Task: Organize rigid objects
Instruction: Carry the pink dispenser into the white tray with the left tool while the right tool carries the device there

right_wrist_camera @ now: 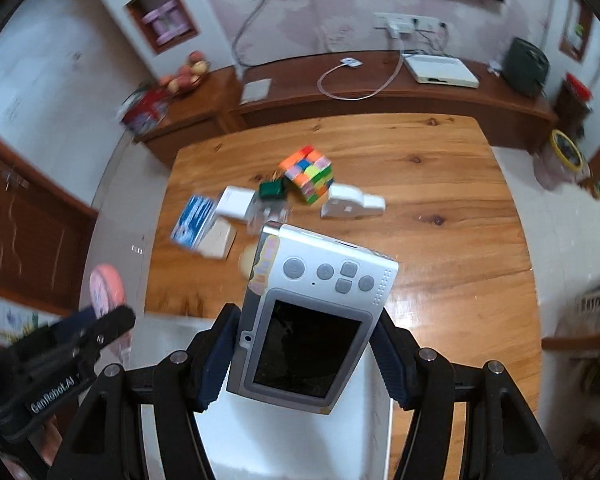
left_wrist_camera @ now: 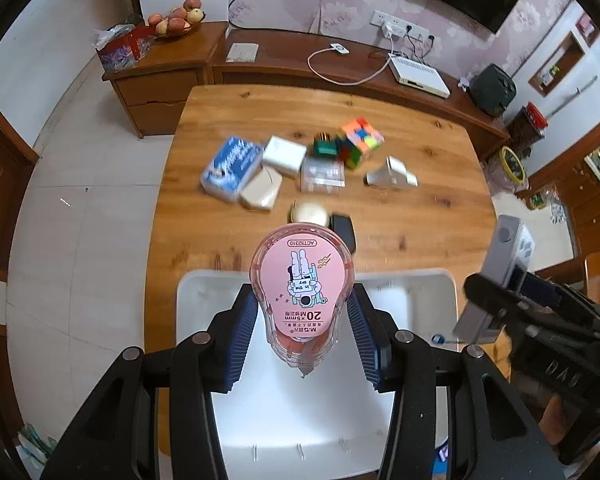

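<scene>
My left gripper [left_wrist_camera: 304, 312] is shut on a pink correction-tape dispenser [left_wrist_camera: 302, 280], held up above a white bin [left_wrist_camera: 416, 300] at the table's near edge. My right gripper [right_wrist_camera: 300, 344] is shut on a silver handheld device with a screen and buttons [right_wrist_camera: 312, 316], also above the white bin [right_wrist_camera: 168, 340]. Each gripper shows in the other's view: the right gripper [left_wrist_camera: 500, 300] with the silver device [left_wrist_camera: 508, 248], and the left gripper [right_wrist_camera: 96, 320] with the pink dispenser [right_wrist_camera: 106, 286]. Farther back on the wooden table [left_wrist_camera: 420, 216] lie a colourful puzzle cube [left_wrist_camera: 360, 140], a blue pack [left_wrist_camera: 230, 168] and small white boxes [left_wrist_camera: 284, 155].
A clear plastic box [left_wrist_camera: 322, 176], a green block [left_wrist_camera: 325, 148], a white wedge-shaped piece [left_wrist_camera: 392, 176], a tan box [left_wrist_camera: 262, 190], a gold round lid [left_wrist_camera: 308, 213] and a black item [left_wrist_camera: 343, 230] sit mid-table. Behind stands a low wooden cabinet [left_wrist_camera: 300, 68] with cables and a white box.
</scene>
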`<move>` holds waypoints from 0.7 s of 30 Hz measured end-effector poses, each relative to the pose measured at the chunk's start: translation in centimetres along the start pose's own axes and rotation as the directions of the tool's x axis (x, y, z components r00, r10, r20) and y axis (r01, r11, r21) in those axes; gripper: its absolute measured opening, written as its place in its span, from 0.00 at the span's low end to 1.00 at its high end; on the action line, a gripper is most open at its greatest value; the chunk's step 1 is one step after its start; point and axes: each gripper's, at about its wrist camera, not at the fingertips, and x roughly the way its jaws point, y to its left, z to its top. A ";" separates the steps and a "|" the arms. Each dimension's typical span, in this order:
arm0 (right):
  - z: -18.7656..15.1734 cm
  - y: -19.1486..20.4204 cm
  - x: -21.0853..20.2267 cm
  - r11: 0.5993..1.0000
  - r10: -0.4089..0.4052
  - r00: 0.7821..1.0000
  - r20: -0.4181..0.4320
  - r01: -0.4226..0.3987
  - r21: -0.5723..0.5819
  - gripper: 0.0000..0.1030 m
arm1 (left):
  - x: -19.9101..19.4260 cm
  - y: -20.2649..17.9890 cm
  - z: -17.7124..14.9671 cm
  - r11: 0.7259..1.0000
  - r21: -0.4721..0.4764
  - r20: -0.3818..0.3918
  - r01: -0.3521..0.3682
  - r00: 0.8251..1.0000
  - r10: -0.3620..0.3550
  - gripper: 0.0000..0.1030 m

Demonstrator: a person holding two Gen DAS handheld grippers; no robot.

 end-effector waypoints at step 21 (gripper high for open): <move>-10.0 1.6 12.3 0.962 -0.088 0.988 -0.127 0.050 -0.270 0.63 | 12.9 1.2 -5.8 0.990 -0.083 -0.151 0.114 0.981 -0.125 0.48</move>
